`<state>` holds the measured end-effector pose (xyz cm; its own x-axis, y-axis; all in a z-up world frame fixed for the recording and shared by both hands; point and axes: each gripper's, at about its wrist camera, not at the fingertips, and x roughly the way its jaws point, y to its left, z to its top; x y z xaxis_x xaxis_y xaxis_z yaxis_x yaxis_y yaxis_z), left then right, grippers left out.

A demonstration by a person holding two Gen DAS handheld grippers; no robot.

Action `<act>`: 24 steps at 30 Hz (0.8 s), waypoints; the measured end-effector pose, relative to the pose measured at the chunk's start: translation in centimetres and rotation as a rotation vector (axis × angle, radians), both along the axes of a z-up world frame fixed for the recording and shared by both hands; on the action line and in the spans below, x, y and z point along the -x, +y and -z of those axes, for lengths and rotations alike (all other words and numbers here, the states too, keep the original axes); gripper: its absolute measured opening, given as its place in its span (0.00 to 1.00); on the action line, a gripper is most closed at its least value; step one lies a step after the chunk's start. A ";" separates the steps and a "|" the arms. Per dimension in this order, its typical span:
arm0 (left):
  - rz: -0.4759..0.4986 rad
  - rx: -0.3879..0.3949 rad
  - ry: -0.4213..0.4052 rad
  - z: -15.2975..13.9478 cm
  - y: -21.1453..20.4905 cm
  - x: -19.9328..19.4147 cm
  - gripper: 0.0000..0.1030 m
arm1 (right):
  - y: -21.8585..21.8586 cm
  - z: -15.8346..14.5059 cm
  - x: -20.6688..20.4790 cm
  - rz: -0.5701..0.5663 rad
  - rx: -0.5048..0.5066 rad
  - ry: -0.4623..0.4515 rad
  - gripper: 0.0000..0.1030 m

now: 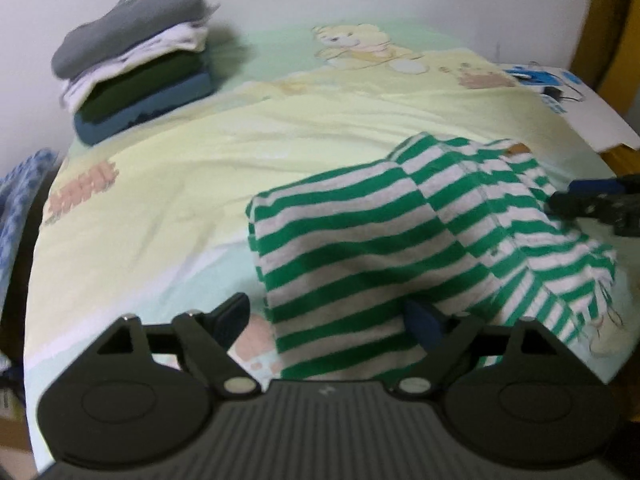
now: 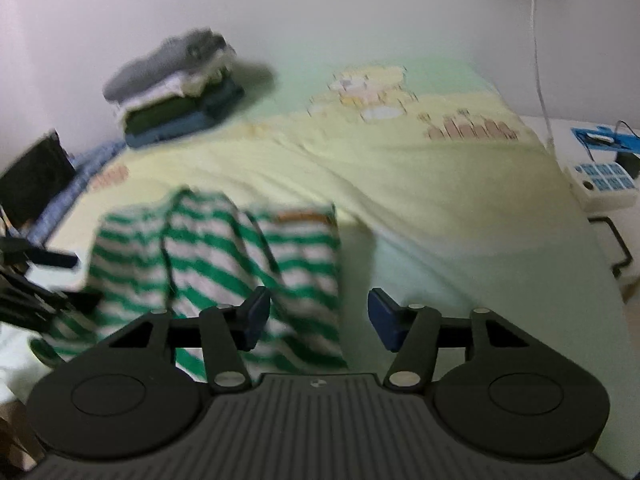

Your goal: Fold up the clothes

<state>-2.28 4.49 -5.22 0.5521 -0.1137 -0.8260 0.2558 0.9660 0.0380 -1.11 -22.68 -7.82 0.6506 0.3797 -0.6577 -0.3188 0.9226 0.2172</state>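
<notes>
A green-and-white striped garment (image 1: 360, 248) lies rumpled on the pale yellow bed sheet (image 1: 180, 168). In the left wrist view my left gripper (image 1: 328, 322) stands open over the garment's near edge; the cloth lies between its fingers but the pads do not press it. My right gripper (image 1: 564, 196) shows at the garment's right side. In the right wrist view my right gripper (image 2: 320, 316) is open, with the edge of the striped garment (image 2: 224, 256) running beside its left finger (image 2: 256, 314). The left gripper (image 2: 72, 280) is at the cloth's left edge.
A stack of folded clothes (image 1: 136, 64), grey on top, sits at the far left of the bed by the wall. A white side table (image 2: 592, 148) with a blue-buttoned device (image 2: 604, 180) stands to the right. A dark object (image 2: 36, 176) and blue patterned cloth (image 1: 20, 200) lie at the left.
</notes>
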 end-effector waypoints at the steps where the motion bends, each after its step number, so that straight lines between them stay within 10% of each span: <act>1: -0.020 -0.003 0.005 0.1 -0.2 -0.1 0.84 | 0.1 -0.4 -0.1 -0.013 -0.010 -0.014 0.56; 10: -0.152 -0.064 0.014 0.5 -1.7 -0.2 0.91 | 3.0 1.3 -0.1 -0.219 0.036 0.018 0.53; 24: -0.198 -0.078 0.042 1.3 -1.8 -0.8 0.99 | 2.4 2.2 -0.1 -0.212 -0.001 0.019 0.57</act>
